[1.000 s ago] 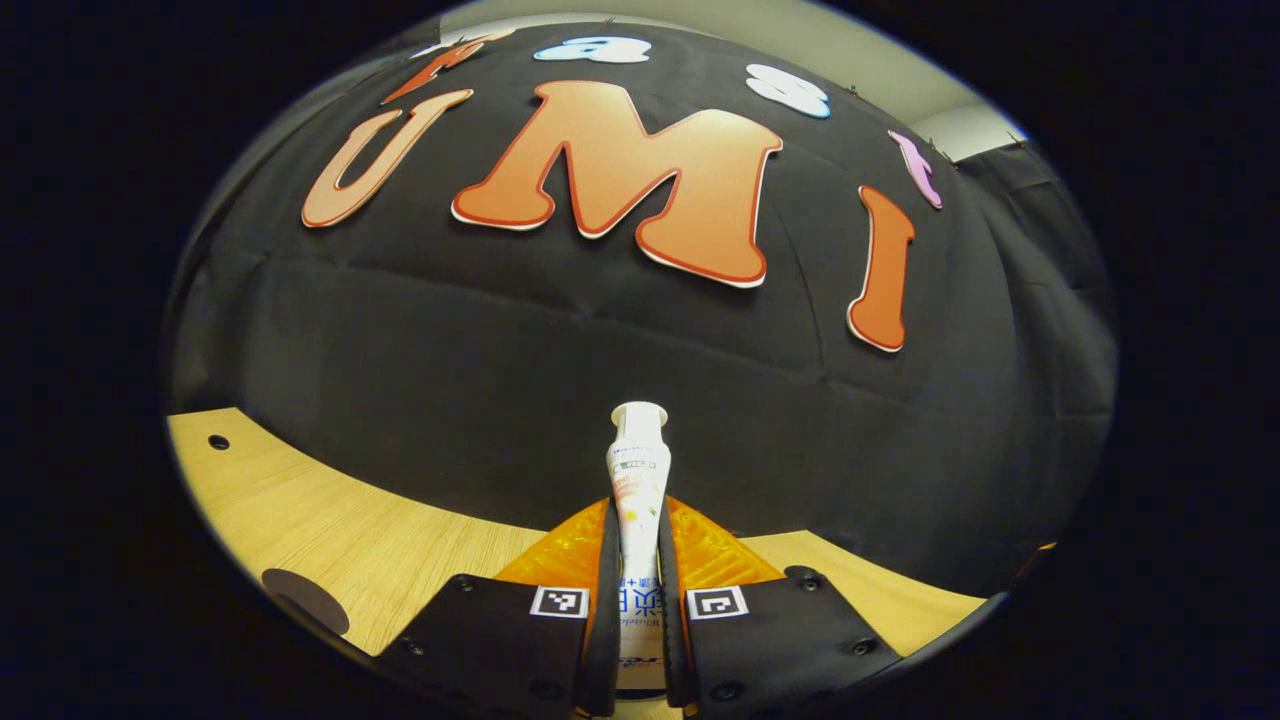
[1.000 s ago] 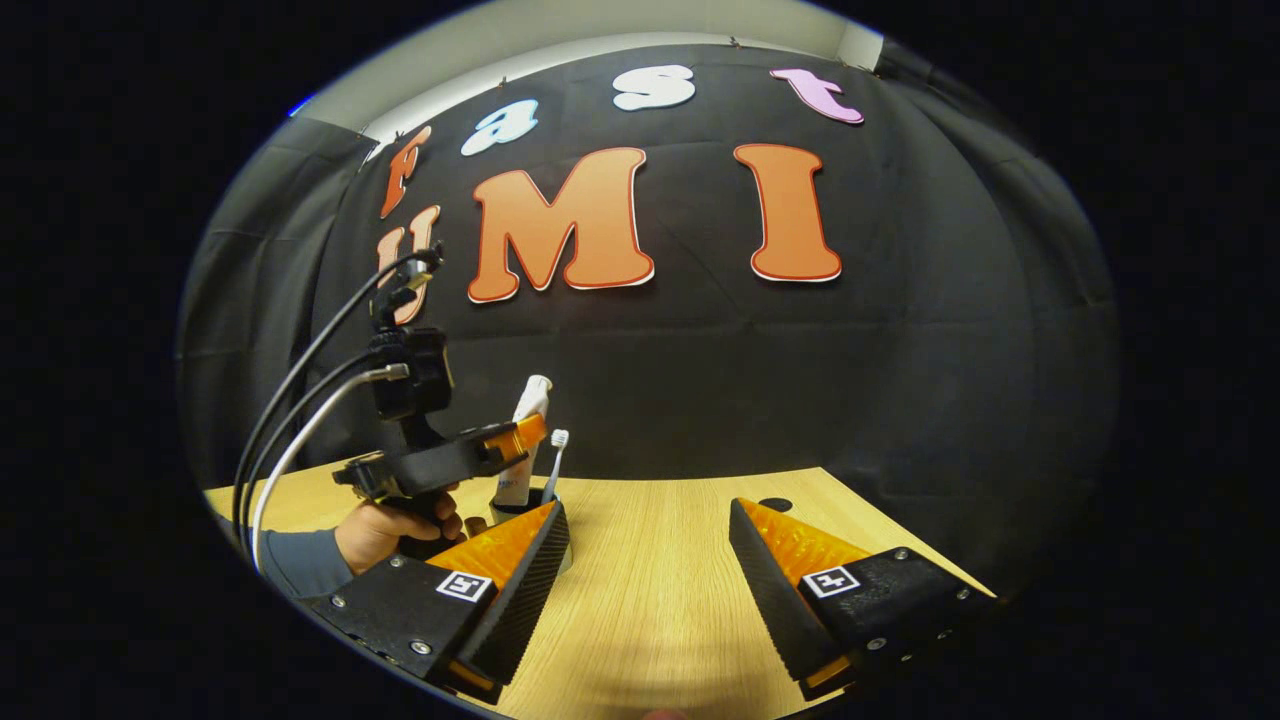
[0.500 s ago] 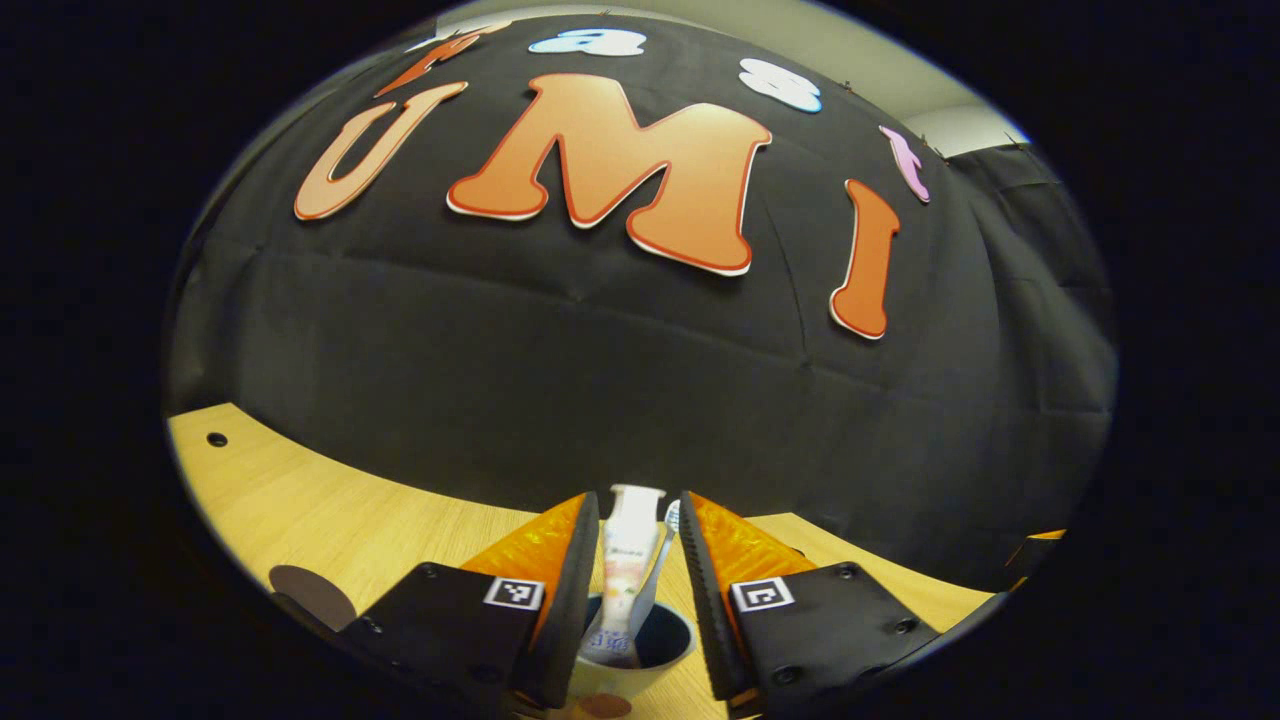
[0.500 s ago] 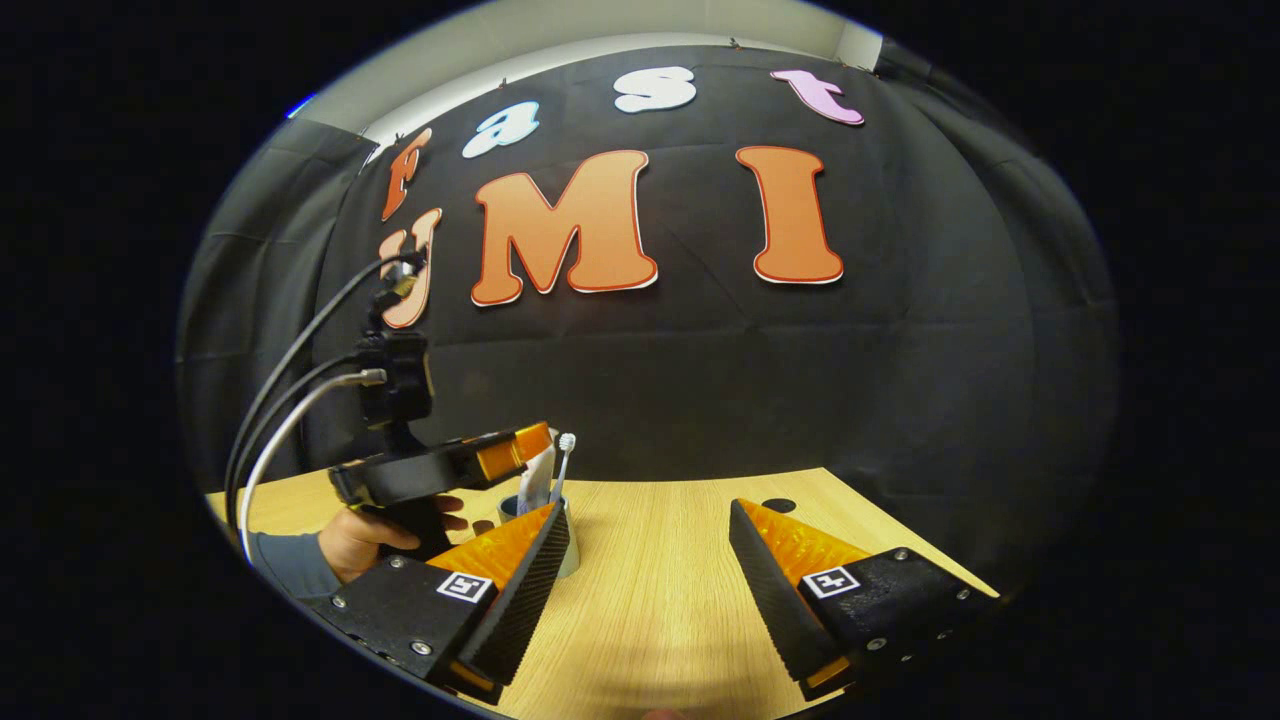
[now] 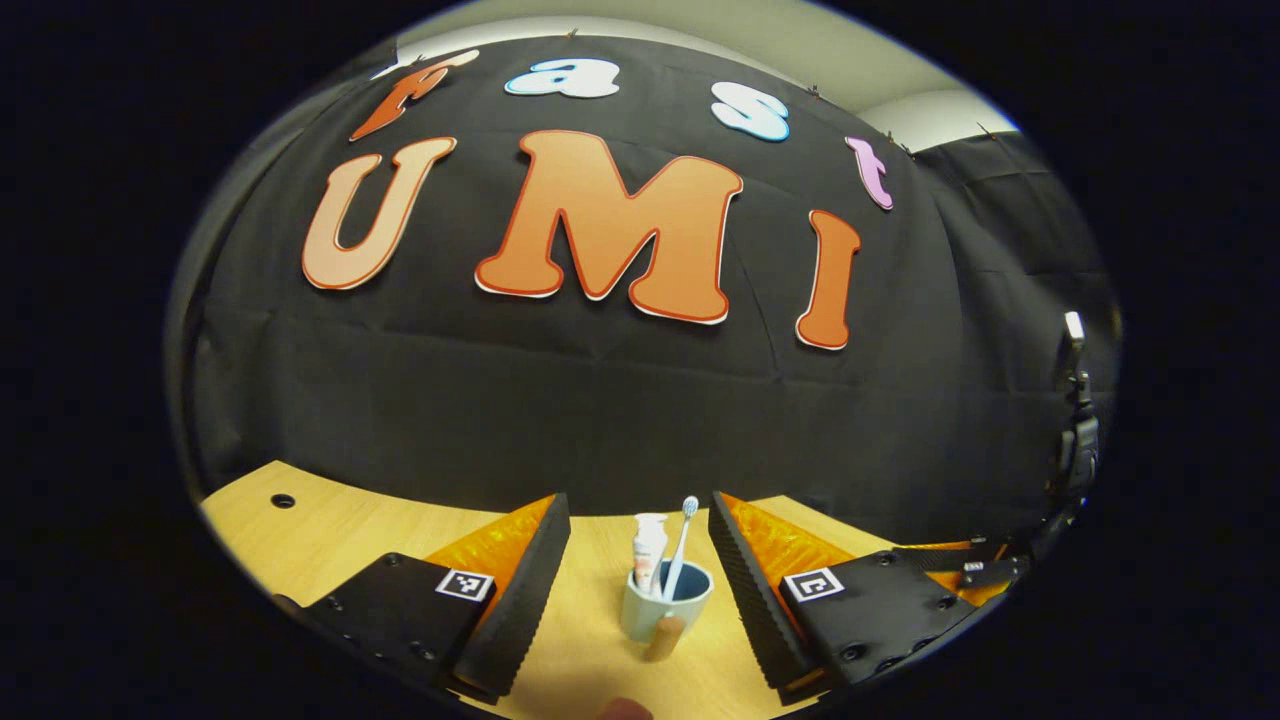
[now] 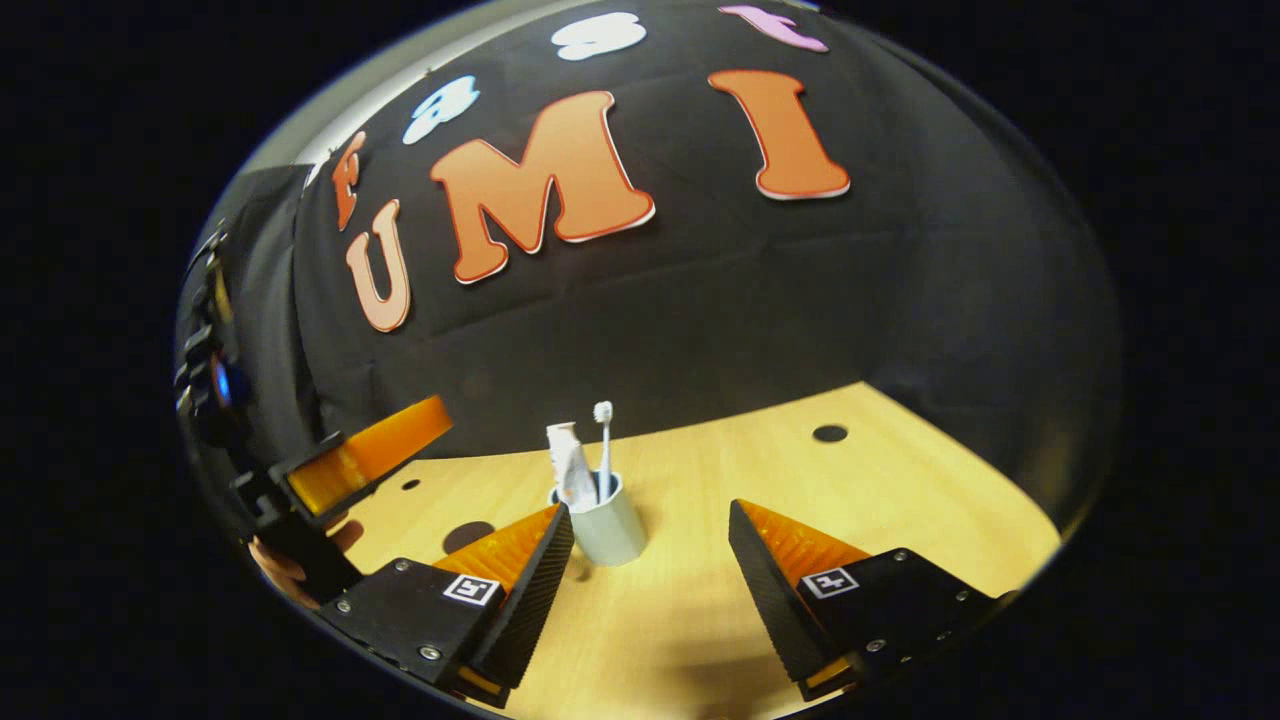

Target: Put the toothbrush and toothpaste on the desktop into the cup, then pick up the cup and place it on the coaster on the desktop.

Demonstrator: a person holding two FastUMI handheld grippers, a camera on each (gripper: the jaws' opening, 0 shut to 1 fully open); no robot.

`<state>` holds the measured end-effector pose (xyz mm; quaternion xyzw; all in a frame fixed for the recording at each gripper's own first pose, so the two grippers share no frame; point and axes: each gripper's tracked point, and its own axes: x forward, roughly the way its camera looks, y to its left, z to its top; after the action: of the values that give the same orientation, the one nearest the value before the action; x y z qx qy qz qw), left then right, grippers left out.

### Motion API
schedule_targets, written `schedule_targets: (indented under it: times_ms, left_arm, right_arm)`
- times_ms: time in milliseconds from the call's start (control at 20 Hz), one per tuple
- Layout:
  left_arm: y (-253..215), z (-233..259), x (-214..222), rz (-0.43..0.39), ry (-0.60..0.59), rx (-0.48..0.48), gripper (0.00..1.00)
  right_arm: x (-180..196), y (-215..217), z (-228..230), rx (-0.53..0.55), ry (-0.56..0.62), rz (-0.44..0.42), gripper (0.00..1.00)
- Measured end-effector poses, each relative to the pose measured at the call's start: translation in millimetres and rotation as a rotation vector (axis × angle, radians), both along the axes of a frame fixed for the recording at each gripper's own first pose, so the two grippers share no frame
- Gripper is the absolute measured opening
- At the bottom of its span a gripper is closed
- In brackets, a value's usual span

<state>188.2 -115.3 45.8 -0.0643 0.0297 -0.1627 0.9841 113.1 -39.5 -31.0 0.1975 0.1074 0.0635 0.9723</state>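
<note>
So the left tongs (image 5: 632,590) have let go of the toothpaste (image 5: 648,560) and backed off toward the near side — a second ago they were clamped on the tube right above the cup (image 5: 662,606), now they're spread wide with nothing between them. The right tongs (image 6: 650,580) have tilted and swung in a bit, also wide open and empty.

Where things are: toothpaste and toothbrush (image 5: 680,545) both stand in the pale blue cup, leaning against its rim, bristles up. The cup sits on the wooden surface (image 6: 900,500), roughly centred ahead of both tongs. There's a dark round patch on the surface to the left of the cup in the right gripper view (image 6: 466,535) — I'm guessing that's the coaster, can't be sure.

What could go wrong from here, as I see it:
- The cup looks smooth and tapered, so a pinch high on the wall might slip or squeeze it out.
- Tube and brush stick well above the rim — a finger coming in from above could knock them out or tip the cup.
- Lifting tilted makes the top-heavy contents shift.
- Both tongs are near the cup, so they could bump each other.
</note>
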Motion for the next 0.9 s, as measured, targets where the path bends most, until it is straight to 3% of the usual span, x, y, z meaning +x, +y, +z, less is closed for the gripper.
schedule_targets:
  times_ms: [200, 250, 500, 750, 900]
  left_arm:
    - [51, -2, -44, 0.041, 0.049, 0.023, 0.94]
    - [63, -2, -55, 0.049, 0.052, 0.035, 1.0]
    - [114, 0, -97, 0.103, 0.06, 0.059, 1.0]
    - [143, -2, -131, 0.134, 0.073, 0.064, 0.99]
    - [155, -5, -145, 0.145, 0.075, 0.072, 0.99]
  right_arm:
    - [7, 28, -4, -0.063, 0.146, 0.036, 0.89]
    - [10, 34, 1, -0.086, 0.163, 0.038, 0.88]
    - [24, 61, 29, -0.157, 0.251, 0.038, 0.86]
    - [41, 77, 20, -0.237, 0.412, 0.03, 0.84]
    - [51, 91, 7, -0.232, 0.489, 0.036, 0.84]
